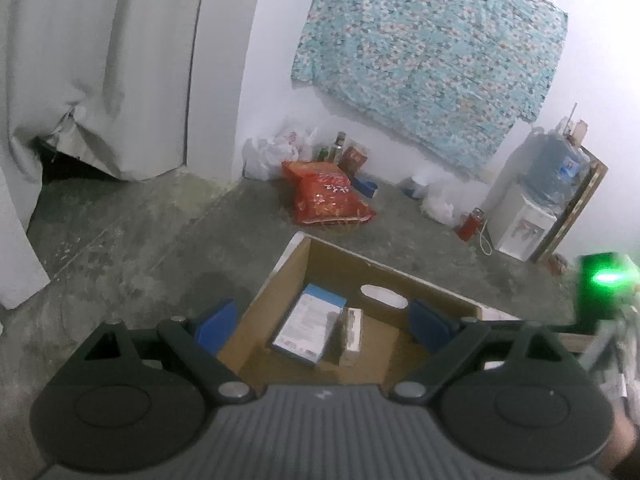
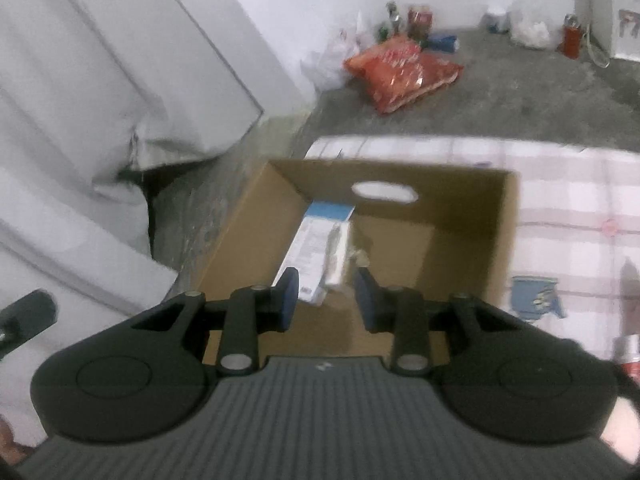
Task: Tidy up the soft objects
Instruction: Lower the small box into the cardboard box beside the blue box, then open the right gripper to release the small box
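Checked pink bedsheet (image 2: pixel 560 200) carries open cardboard box (image 2: pixel 472 256) at its left edge; blue patch (image 2: pixel 536 296) just right of box. Concrete floor (image 1: pixel 140 248) beyond: red bag (image 1: pixel 328 200), white plastic bags (image 1: pixel 268 156), bottles (image 1: pixel 336 148), water dispenser (image 1: pixel 524 224)

The left gripper (image 1: pixel 322 322) is held pitched downward with its blue-padded fingers (image 1: pixel 216 324) spread wide, and nothing is gripped between them. The right gripper (image 2: pixel 326 296) is likewise tilted downward, its blue pads (image 2: pixel 289 294) drawn to a narrow gap, with nothing pinched in that gap. A bit of a hand (image 2: pixel 618 432) is seen at the right gripper's lower right edge
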`<act>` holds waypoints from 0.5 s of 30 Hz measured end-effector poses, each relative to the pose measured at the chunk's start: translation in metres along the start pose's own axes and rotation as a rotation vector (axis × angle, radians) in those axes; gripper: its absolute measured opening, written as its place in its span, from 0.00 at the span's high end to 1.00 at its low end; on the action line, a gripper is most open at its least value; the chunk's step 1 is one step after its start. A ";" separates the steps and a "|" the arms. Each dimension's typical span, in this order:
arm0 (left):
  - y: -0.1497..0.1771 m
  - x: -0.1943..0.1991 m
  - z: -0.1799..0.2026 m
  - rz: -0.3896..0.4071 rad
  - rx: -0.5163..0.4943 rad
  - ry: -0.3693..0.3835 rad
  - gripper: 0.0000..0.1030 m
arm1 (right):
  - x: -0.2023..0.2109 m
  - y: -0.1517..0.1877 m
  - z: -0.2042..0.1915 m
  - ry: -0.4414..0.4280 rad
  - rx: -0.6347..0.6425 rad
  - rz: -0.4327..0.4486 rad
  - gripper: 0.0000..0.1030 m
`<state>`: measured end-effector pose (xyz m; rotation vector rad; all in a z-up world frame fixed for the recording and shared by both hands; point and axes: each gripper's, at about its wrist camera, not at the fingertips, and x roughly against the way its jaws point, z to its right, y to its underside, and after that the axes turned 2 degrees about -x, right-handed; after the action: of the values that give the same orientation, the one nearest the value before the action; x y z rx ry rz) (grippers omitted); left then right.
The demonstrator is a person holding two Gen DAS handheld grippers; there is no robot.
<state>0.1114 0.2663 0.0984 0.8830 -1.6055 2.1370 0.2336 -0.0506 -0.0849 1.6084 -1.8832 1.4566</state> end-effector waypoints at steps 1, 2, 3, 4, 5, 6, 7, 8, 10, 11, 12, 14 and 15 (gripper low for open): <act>-0.001 0.000 -0.003 0.002 0.006 -0.005 0.09 | -0.015 -0.002 -0.005 0.008 0.012 -0.021 0.70; -0.002 -0.001 -0.006 0.005 0.010 -0.010 0.09 | -0.030 -0.005 -0.008 0.029 0.011 -0.031 0.70; -0.002 -0.002 -0.009 0.008 0.013 -0.015 0.09 | -0.049 -0.007 -0.012 0.054 0.019 -0.050 0.70; -0.002 -0.003 -0.012 0.008 0.015 -0.018 0.09 | -0.064 -0.010 -0.014 0.066 0.025 -0.067 0.66; -0.003 -0.006 -0.017 0.005 0.018 -0.019 0.09 | -0.081 -0.012 -0.015 0.081 0.021 -0.084 0.61; -0.003 -0.008 -0.020 0.001 0.018 -0.020 0.09 | -0.097 -0.014 -0.015 0.101 0.015 -0.095 0.53; -0.003 -0.012 -0.024 -0.002 0.018 -0.022 0.09 | -0.110 -0.016 -0.014 0.120 0.014 -0.099 0.53; -0.004 -0.014 -0.028 -0.004 0.020 -0.023 0.09 | -0.121 -0.017 -0.013 0.133 0.013 -0.101 0.53; -0.005 -0.020 -0.036 -0.006 0.021 -0.025 0.09 | -0.140 -0.019 -0.006 0.131 -0.014 -0.111 0.55; -0.005 -0.023 -0.040 -0.005 0.022 -0.025 0.09 | -0.149 -0.020 -0.001 0.123 -0.035 -0.120 0.58; -0.005 -0.025 -0.044 -0.003 0.023 -0.025 0.09 | -0.155 -0.020 0.004 0.126 -0.059 -0.123 0.67; -0.004 -0.030 -0.052 -0.001 0.032 -0.019 0.09 | -0.159 -0.020 0.014 0.115 -0.105 -0.107 0.75; -0.003 -0.032 -0.055 -0.002 0.038 -0.013 0.09 | -0.157 -0.020 0.019 0.104 -0.135 -0.093 0.76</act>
<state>0.1218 0.3228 0.0702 0.9120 -1.5746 2.1718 0.3128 0.0288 -0.1982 1.5074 -1.7844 1.3193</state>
